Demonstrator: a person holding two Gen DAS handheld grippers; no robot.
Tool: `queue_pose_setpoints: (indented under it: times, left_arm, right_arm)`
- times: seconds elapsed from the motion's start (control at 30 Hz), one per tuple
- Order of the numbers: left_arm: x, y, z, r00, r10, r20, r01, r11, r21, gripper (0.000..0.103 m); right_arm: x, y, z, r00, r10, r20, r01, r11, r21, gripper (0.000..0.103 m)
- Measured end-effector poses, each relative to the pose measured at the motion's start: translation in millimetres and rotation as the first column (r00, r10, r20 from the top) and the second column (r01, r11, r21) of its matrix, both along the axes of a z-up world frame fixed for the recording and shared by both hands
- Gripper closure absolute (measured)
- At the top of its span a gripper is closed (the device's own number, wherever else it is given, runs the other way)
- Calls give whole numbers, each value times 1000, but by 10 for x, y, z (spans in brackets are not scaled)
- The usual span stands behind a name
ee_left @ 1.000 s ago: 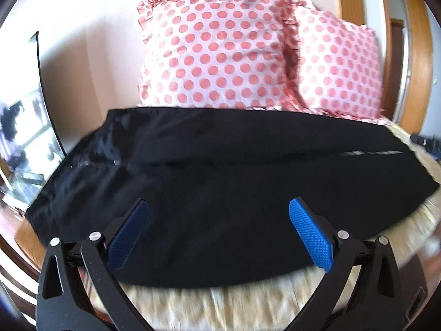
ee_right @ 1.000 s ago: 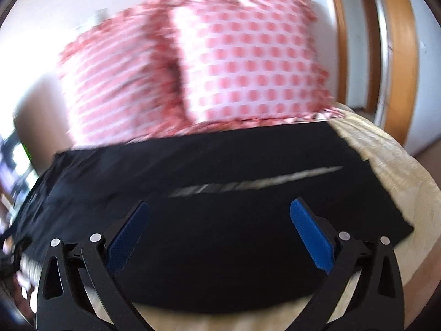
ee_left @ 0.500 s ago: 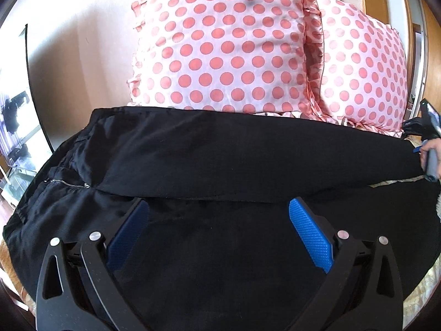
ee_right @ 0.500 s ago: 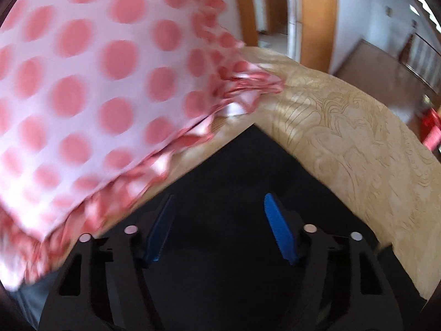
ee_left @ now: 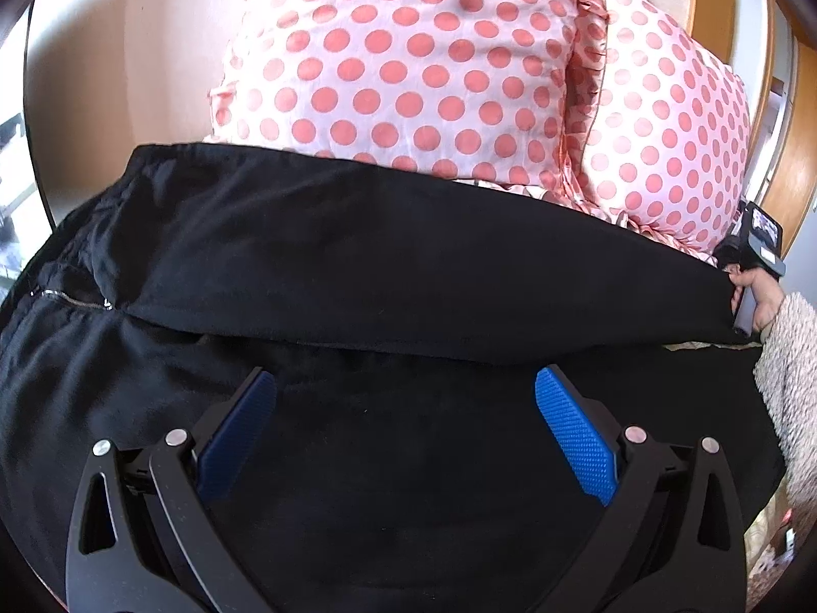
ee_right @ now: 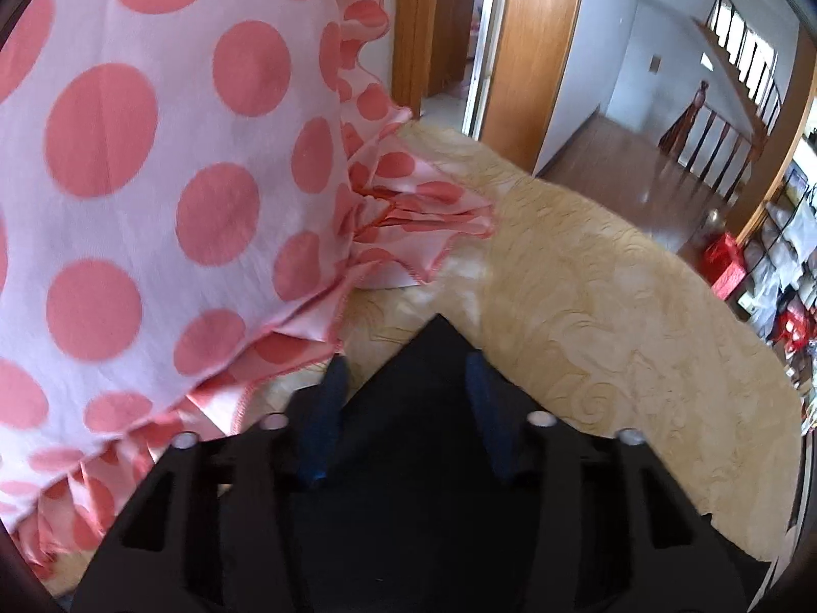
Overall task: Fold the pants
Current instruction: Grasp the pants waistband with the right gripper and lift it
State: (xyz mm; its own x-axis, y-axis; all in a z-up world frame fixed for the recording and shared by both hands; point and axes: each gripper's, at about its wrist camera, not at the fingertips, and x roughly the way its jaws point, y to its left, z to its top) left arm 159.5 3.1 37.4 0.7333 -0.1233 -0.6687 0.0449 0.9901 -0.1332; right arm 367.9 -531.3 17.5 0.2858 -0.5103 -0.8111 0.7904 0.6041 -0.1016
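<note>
One pair of black pants [ee_left: 388, 265] lies flat on a cream bed cover [ee_right: 613, 306] with a swirled raised pattern, its far leg lying over the near one. The left gripper [ee_left: 403, 408] hovers over the near leg, its two blue ribbed pads wide apart, nothing between them. The right gripper [ee_right: 406, 383] is closing, a pointed hem corner between its pads. Beyond both grippers stand two glossy pink pillows [ee_left: 408, 61] with coral dots and ruffled edges. A fuzzy sleeve [ee_left: 791, 357] shows right of the left gripper.
</note>
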Motion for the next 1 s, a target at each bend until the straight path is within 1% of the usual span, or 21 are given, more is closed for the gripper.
queue_pose_setpoints:
  times: [0.03, 0.07, 0.1, 0.13, 0.17, 0.2, 0.27, 0.33, 0.4, 0.5, 0.53, 0.6, 0.67, 0.7, 0.77, 0.8, 0.9, 1.0]
  left_arm:
    - [3, 8, -2, 1000, 3, -2, -3, 1000, -4, 2]
    - [2, 16, -4, 1000, 6, -3, -6, 1000, -9, 2]
    - [1, 22, -4, 1000, 7, -3, -7, 1000, -11, 2]
    - [1, 26, -2, 1000, 7, -3, -7, 1000, -15, 2]
    - [-1, 29, -2, 1000, 8, -3, -8, 1000, -18, 2]
    - [2, 31, -1, 1000, 9, -4, -9, 1000, -20, 2]
    - [12, 38, -4, 1000, 12, -9, -12, 1000, -25, 2]
    - [8, 54, -5, 1000, 18, -10, -18, 999, -32, 2]
    - [4, 74, -3, 1000, 19, -7, -19, 999, -41, 2]
    - [-6, 97, -1, 1000, 26, -3, -26, 998, -52, 2]
    - [-11, 102, 0, 1000, 27, -1, -27, 998, -55, 2]
    - [-16, 107, 7, 1000, 31, 4, -30, 998, -56, 2]
    - [-24, 108, 17, 999, 31, 11, -31, 998, -55, 2]
    - [-31, 105, 21, 999, 32, 15, -31, 998, -53, 2]
    - [-39, 96, 28, 999, 29, 20, -28, 998, -49, 2]
    - [-39, 94, 31, 999, 28, 21, -27, 999, -47, 2]
    - [-47, 67, 38, 999, 31, 26, -30, 999, -27, 2]
    - [-109, 4, 89, 997, 41, 62, -43, 999, 20, 2]
  right_arm:
    - [-15, -45, -13, 1000, -5, 11, 5, 1000, 3, 76]
    - [-76, -64, 6, 1000, -7, 30, 7, 1000, 12, 85]
    - [-143, -108, 17, 998, -5, 58, 3, 999, 36, 92]
    - [-214, -142, 31, 995, 12, 97, -19, 998, 66, 97]
    - [-266, -157, 32, 992, 22, 120, -33, 996, 86, 99]
    - [-374, -156, 68, 987, 33, 158, -50, 993, 108, 99]
    - [-510, -89, 169, 979, 52, 197, -74, 992, 102, 99]
    - [-675, -66, 337, 960, 84, 267, -116, 988, 106, 99]
    - [-905, -22, 477, 933, 117, 342, -165, 980, 115, 99]
    - [-1328, 111, 662, 881, 175, 440, -248, 962, 112, 100]
    - [-1415, 145, 700, 870, 186, 456, -263, 958, 111, 100]
    - [-1726, 248, 754, 837, 214, 503, -308, 945, 110, 100]
    - [-2148, 391, 768, 815, 225, 534, -339, 933, 124, 100]
    - [-2331, 506, 797, 813, 225, 537, -343, 930, 130, 100]
    - [-2592, 570, 675, 819, 223, 529, -348, 926, 148, 100]
    - [-2721, 606, 579, 833, 218, 508, -340, 926, 161, 100]
    - [-2933, 622, 347, 874, 188, 447, -308, 928, 212, 100]
    - [-2964, 589, 258, 879, 167, 446, -302, 919, 252, 99]
